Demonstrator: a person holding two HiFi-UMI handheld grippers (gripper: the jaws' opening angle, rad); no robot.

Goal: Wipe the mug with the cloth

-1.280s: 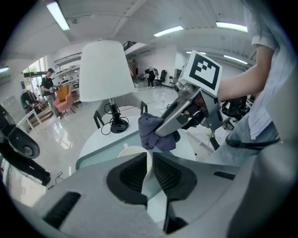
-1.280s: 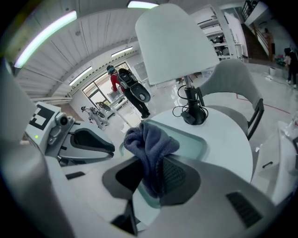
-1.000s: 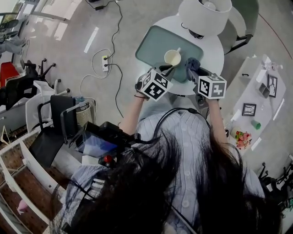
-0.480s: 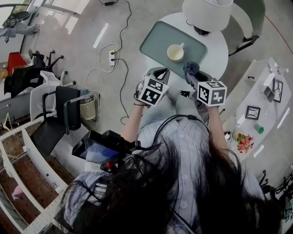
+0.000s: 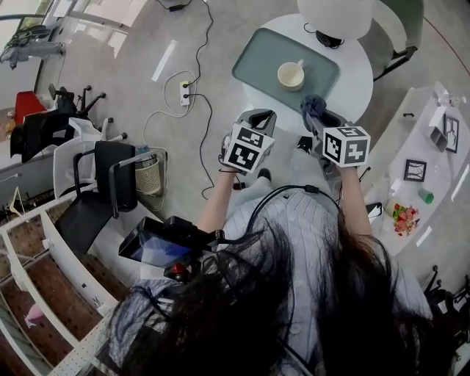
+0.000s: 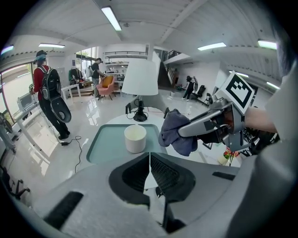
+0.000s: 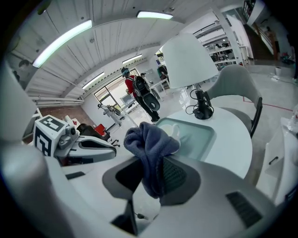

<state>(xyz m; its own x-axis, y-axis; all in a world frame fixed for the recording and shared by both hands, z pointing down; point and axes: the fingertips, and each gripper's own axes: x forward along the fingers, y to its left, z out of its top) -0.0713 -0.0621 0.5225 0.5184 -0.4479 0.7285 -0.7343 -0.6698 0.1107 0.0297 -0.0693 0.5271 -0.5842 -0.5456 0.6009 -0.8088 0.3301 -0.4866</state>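
Head view: both handheld grippers up side by side, short of the round white table and clear of its edge. On the table, a teal rectangular tray bearing the cream ceramic mug, upright, handle turned toward the white-shaded lamp behind it. On the pale floor beside the table, a white power strip with dark cables.

Left gripper view: left gripper with jaws pressed together after just closing, nothing between the pads. Mug straight ahead on the tray, well apart from the tips. At the far left of the room, a person in a red top with a dark backpack.

Right gripper view: right gripper pinching the dark blue-grey cloth, which is bunched above the jaws and hangs down between them. Mug partly hidden behind the cloth's upper fold here, yet well apart from it in the head view.
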